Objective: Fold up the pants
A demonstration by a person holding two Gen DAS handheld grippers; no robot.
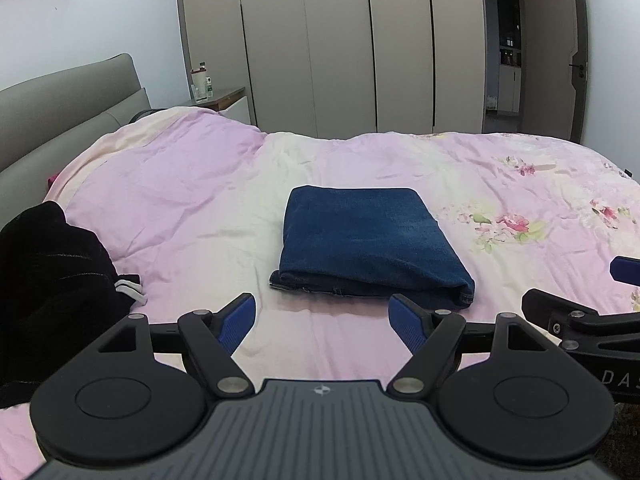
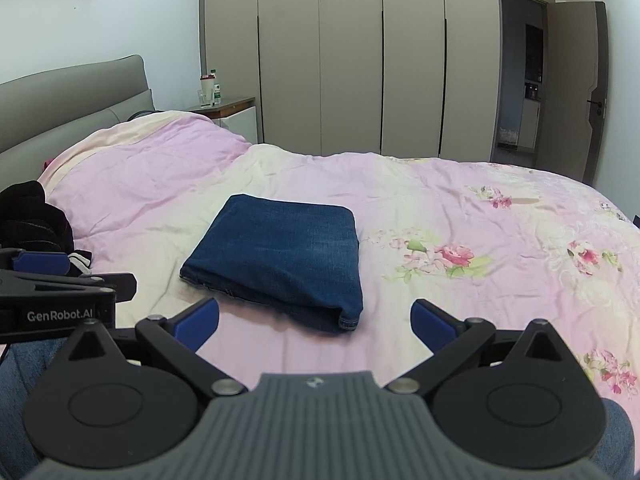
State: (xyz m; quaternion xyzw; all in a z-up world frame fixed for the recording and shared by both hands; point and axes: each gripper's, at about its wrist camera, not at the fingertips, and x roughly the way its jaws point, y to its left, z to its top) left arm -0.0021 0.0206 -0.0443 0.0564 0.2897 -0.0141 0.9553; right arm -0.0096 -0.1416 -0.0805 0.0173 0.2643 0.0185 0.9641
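The pants [image 1: 370, 246] sit folded into a neat blue denim block in the middle of the bed [image 1: 200, 200], flat on the pink floral quilt, and nobody is touching them. A hem shows at the near right corner of the block, and a strip of lower layer peeks out along the near left edge.

The left gripper [image 1: 324, 318] hangs just short of the pants with its jaws spread wide and nothing between them. In the left wrist view the near edge of the block lies just beyond the blue fingertips [image 1: 240, 320], and the right fingertip sits close to the hemmed corner, though whether it touches cannot be told. Bare quilt fills the gap between the fingers.

The right gripper [image 2: 314, 320] is released too, jaws wide and empty. In the right wrist view the pants [image 2: 280, 256] lie ahead and a little left of centre, the hemmed corner reaching into the space between the two fingertips [image 2: 430, 320] but clear of both.

The two grippers sit side by side at the near edge of the bed; each one shows at the border of the other's view.

Off to the left, a black garment [image 1: 48, 280] is heaped on the quilt, well apart from the pants. Far behind stand a grey headboard [image 1: 60, 112], a nightstand [image 1: 224, 98] with bottles on it, a wardrobe [image 1: 340, 40] and an open door [image 1: 556, 56].
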